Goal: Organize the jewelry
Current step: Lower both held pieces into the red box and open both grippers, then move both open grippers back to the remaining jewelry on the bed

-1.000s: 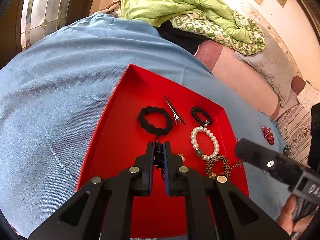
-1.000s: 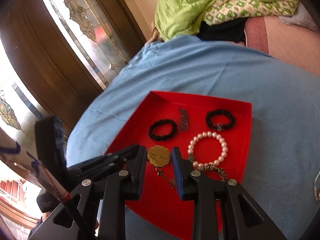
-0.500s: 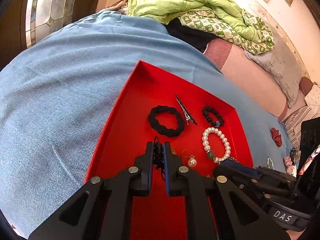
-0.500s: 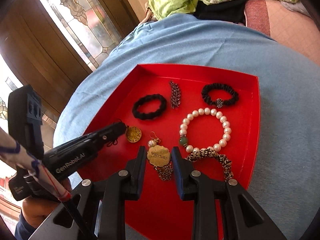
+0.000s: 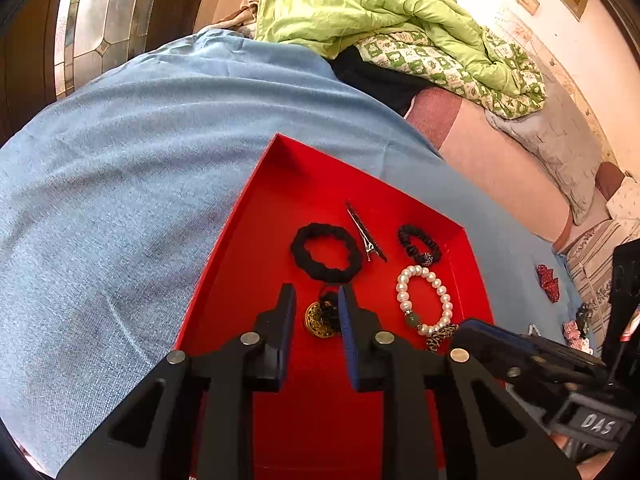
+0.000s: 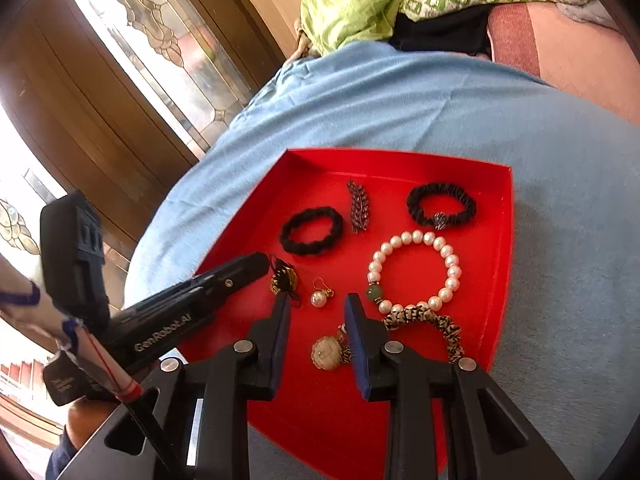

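Observation:
A red tray (image 5: pixel 256 240) (image 6: pixel 496 264) on a blue cloth holds the jewelry. My left gripper (image 5: pixel 317 300) is open just above a round gold pendant on a black cord (image 5: pixel 319 318) that lies on the tray floor. My right gripper (image 6: pixel 316 308) is open over a gold medallion with a chain (image 6: pixel 328 354), which lies between its fingers. Also in the tray are a black scrunchie (image 6: pixel 311 230), a leaf hair clip (image 6: pixel 359 212), a beaded black scrunchie (image 6: pixel 441 204), a pearl bracelet (image 6: pixel 414 270), a pearl earring (image 6: pixel 320 298) and a patterned band (image 6: pixel 432 320).
The blue cloth (image 5: pixel 120 184) covers a bed. A green quilt (image 5: pixel 380 12) is heaped at the far end. Small red pieces (image 5: pixel 547 280) and other loose jewelry lie on the cloth right of the tray. A wooden door with leaded glass (image 6: pixel 132 60) stands to the left.
My left gripper has opened and let the gold pendant down onto the tray. My right gripper has opened and the gold medallion now lies on the tray floor. Both grippers have moved slightly over the tray.

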{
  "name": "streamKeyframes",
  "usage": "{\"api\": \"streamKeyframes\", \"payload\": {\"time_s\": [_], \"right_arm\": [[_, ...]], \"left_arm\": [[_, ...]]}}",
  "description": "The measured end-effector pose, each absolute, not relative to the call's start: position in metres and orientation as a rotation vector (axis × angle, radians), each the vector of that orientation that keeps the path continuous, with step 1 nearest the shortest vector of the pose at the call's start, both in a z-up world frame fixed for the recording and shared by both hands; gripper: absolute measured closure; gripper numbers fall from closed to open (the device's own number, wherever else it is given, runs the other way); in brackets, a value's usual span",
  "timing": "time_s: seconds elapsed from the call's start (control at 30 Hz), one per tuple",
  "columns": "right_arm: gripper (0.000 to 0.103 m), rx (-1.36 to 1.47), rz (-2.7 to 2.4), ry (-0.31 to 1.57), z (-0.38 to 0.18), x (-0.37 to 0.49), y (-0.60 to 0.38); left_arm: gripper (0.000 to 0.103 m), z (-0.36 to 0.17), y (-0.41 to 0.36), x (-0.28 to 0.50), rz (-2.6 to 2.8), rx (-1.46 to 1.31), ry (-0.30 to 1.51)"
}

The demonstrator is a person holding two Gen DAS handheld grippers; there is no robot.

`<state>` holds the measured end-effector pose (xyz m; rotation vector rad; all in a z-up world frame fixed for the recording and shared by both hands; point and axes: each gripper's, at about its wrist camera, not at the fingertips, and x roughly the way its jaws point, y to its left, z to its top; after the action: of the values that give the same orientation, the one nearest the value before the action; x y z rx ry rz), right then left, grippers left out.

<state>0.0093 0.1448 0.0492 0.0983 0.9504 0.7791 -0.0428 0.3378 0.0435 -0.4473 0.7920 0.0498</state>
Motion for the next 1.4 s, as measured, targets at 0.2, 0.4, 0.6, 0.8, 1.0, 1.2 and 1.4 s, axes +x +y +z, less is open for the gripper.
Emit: {"api": "streamKeyframes", "payload": {"time_s": [0.2,0.4,0.6,0.8,1.0,1.2,1.4], "right_arm": [[0.073,0.128,0.773,0.919,0.063,0.006,0.121],[0.073,0.137,0.755,0.917,0.065,0.001,0.093],[0.073,0.138,0.731,0.927,0.062,-0.004,0.067],[0.073,0.116,0.697,0.932,0.059,-0.007,0.034],[0.073,0.150,0.607,0.925,0.061,-0.002,-0.030],[0.073,0.318,0.413,0.891,0.058,0.019,-0.133],[0.073,0.452,0.283,1.030,0.013,0.043,-0.191]], "left_arm": [[0.082,0.052,0.326,-0.042,0.047,-0.415,0.765],[0.082,0.055,0.308,-0.037,0.037,-0.350,0.765],[0.079,0.058,0.292,-0.032,0.031,-0.309,0.764],[0.078,0.061,0.272,-0.027,0.013,-0.280,0.758],[0.078,0.072,0.231,-0.021,-0.050,-0.230,0.725],[0.078,0.076,0.158,-0.017,-0.217,-0.147,0.732],[0.078,0.059,0.084,-0.006,-0.374,-0.101,0.825]]}}
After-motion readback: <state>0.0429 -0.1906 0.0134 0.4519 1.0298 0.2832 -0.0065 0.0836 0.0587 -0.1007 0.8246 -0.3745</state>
